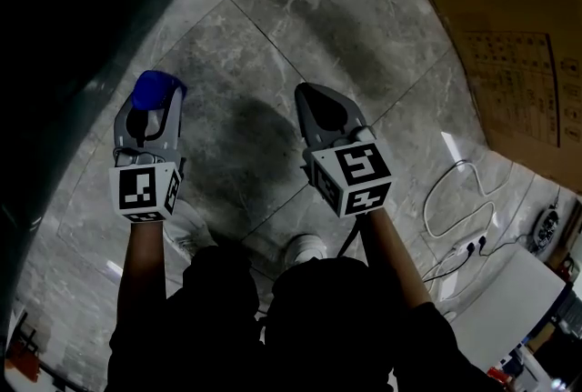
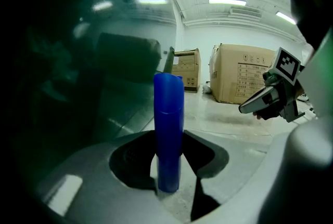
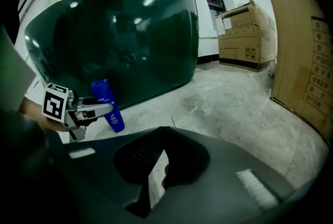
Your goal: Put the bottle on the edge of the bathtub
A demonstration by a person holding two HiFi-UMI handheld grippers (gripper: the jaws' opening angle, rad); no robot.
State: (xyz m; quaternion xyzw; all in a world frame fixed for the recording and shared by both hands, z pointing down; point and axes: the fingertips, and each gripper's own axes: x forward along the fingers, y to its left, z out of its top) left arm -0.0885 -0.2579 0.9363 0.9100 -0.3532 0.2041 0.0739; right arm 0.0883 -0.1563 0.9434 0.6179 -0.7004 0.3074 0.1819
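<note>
**Grasp done, placement pending**

Left claw [image 1: 150,113] clamped on upright blue bottle [image 2: 168,129], low beside the dark green bathtub [image 3: 114,36] wall, over the floor [image 1: 346,8]. Right claw [image 1: 320,99] closed, empty. Remaining: lift, set on tub edge, release.

The head view is dim and underexposed: the bathtub [image 1: 64,35] is almost black, and right of it the grey floor [image 1: 364,17] carries a broad soft shadow [image 1: 245,145] and a few small glints. In the left gripper view, ceiling strip lights [image 2: 229,2] right of the bathtub burn out white and streak its glossy wall, while the blue bottle [image 2: 169,129] stays sharp. Both gripper views bend toward black corners, curving the cardboard box [image 3: 304,51] right of the bathtub.
</note>
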